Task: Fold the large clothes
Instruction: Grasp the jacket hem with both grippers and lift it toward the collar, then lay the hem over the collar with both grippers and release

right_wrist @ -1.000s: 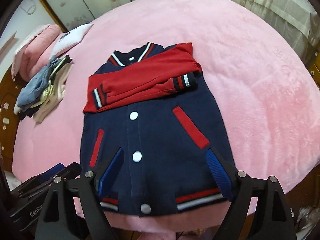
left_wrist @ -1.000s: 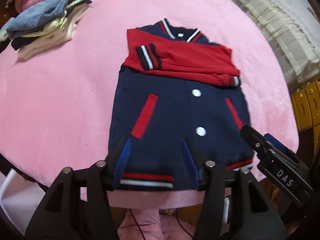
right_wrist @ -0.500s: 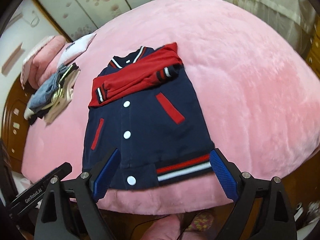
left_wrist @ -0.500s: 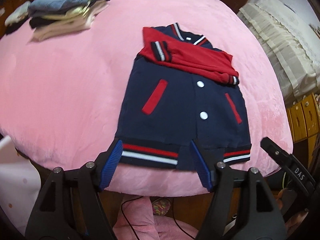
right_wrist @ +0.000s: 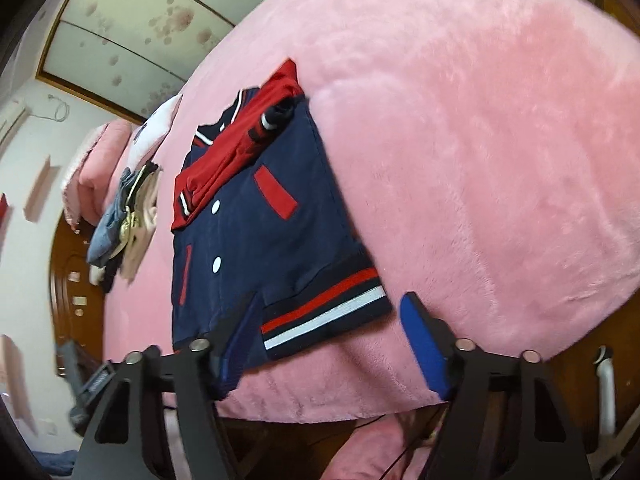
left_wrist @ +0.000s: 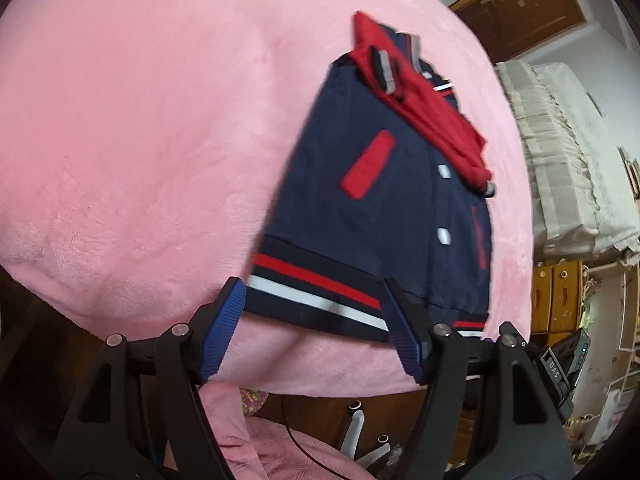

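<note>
Your left gripper [left_wrist: 312,320] is spread apart over the striped hem of the navy and red jacket [left_wrist: 380,208], which lies flat on the pink blanket [left_wrist: 140,120]. Your right gripper [right_wrist: 332,332] has just narrowed, pads flanking the hem's right corner without pressing it.

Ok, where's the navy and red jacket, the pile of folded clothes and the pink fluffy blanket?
navy and red jacket [left_wrist: 360,216]: left wrist view, navy front panel.
pile of folded clothes [right_wrist: 124,220]: right wrist view, middle of the stack.
pink fluffy blanket [right_wrist: 480,140]: right wrist view, bare plush surface.
</note>
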`<control>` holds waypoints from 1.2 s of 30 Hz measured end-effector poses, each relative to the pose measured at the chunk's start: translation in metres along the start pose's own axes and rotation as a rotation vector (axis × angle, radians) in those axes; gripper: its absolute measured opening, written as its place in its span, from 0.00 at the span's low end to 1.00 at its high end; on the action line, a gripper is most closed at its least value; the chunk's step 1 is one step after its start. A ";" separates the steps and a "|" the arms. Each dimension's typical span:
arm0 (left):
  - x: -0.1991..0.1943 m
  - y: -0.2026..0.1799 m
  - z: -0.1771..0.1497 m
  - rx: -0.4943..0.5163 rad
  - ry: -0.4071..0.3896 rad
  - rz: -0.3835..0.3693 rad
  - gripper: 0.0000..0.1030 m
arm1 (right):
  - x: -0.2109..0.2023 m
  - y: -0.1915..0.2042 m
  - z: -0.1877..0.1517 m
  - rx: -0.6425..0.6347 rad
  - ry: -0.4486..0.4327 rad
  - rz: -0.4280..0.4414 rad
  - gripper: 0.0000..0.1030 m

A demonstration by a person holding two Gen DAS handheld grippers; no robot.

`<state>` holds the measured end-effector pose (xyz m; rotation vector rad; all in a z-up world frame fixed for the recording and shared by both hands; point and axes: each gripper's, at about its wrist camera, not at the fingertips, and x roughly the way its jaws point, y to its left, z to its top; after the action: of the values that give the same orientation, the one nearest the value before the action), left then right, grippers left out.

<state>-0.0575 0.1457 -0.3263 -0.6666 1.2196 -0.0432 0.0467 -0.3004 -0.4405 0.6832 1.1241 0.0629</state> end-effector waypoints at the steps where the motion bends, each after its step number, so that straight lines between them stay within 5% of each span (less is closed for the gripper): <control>1: 0.003 0.003 0.001 -0.006 0.002 0.007 0.64 | 0.007 -0.006 0.002 0.009 0.021 -0.001 0.61; 6: 0.018 0.008 0.002 -0.004 0.012 0.006 0.64 | 0.029 -0.020 0.010 0.041 0.078 -0.015 0.52; 10: 0.024 0.002 0.003 0.005 0.009 -0.007 0.38 | 0.038 -0.031 0.012 0.112 0.084 0.037 0.45; 12: 0.026 -0.001 0.004 0.009 0.008 -0.012 0.34 | 0.041 -0.035 0.011 0.135 0.093 0.062 0.41; 17: 0.026 -0.005 0.002 -0.014 0.006 -0.048 0.11 | 0.047 -0.031 0.011 0.168 0.122 0.120 0.19; 28: -0.006 -0.037 0.031 -0.161 -0.060 -0.182 0.09 | 0.037 0.011 0.036 0.237 0.069 0.292 0.12; 36: -0.038 -0.087 0.114 -0.112 -0.127 -0.270 0.09 | 0.017 0.069 0.111 0.233 -0.016 0.421 0.11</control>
<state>0.0558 0.1404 -0.2301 -0.9156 1.0090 -0.1557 0.1682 -0.2909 -0.3895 1.1203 0.9646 0.2874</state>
